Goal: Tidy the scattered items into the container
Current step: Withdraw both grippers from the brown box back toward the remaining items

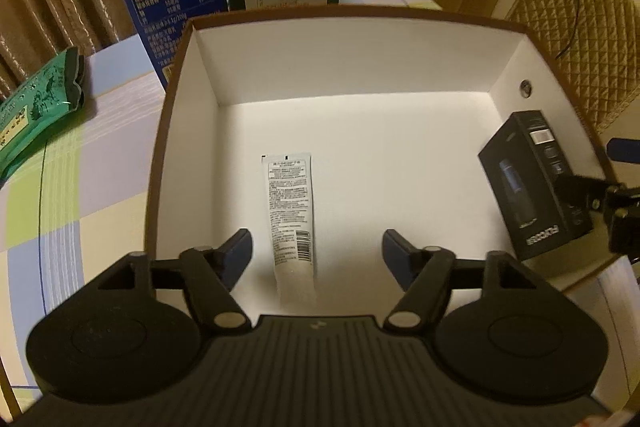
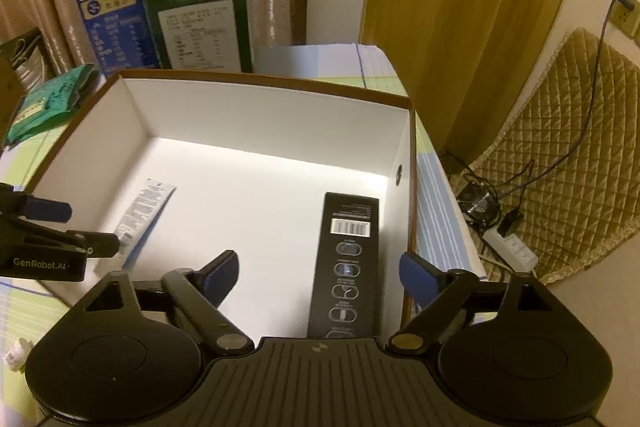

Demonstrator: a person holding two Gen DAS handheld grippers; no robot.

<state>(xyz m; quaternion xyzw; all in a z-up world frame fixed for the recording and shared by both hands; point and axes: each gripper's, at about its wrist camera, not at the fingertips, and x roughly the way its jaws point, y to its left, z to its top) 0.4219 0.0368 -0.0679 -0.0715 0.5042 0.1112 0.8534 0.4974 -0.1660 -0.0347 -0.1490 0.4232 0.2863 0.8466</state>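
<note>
Both claws hang released over the white-lined brown cardboard box [image 1: 176, 75]: the left gripper [image 1: 316, 253] straddles the white printed tube [image 1: 291, 215], the right gripper [image 2: 318, 277] the black rectangular carton [image 2: 348, 263]. The green foil packet [image 1: 38, 107], still outside at left of frame, lies nearer the left one.

Inside the open white-lined box [image 1: 208, 47] with brown rim: a white tube [image 1: 291, 211] lying flat on the floor, printed back upward; a slim black carton [image 2: 348, 267] lying flat along the right wall, barcode upward.
</note>
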